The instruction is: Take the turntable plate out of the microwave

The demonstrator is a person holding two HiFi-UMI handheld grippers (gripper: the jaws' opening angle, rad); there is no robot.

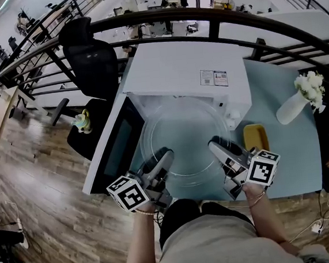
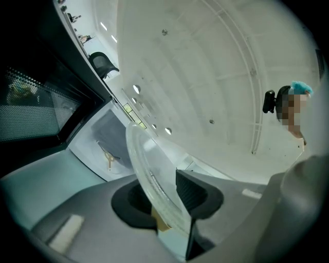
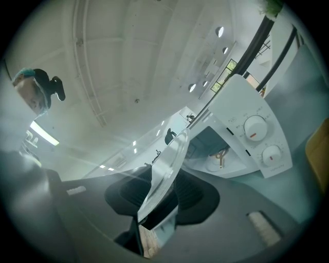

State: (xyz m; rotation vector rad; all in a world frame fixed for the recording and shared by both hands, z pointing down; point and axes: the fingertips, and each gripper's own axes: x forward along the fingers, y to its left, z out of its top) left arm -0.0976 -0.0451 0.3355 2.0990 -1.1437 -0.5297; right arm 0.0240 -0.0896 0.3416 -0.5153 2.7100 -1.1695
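Note:
The clear glass turntable plate (image 1: 182,139) hangs level in front of the open white microwave (image 1: 188,76), held by both rims. My left gripper (image 1: 165,158) is shut on the plate's left rim (image 2: 154,180), which passes edge-on between its black pads. On the opposite rim (image 3: 163,177) my right gripper (image 1: 217,147) is shut the same way. Inside the microwave's cavity the bare roller ring (image 3: 220,156) shows on the floor, also seen as a ring (image 2: 108,155) from the left gripper view.
The microwave's door (image 1: 113,147) stands swung open at the left. A yellow sponge (image 1: 255,137) and a white vase with flowers (image 1: 300,100) stand on the pale blue table (image 1: 285,151) at the right. A black office chair (image 1: 91,60) is behind, left.

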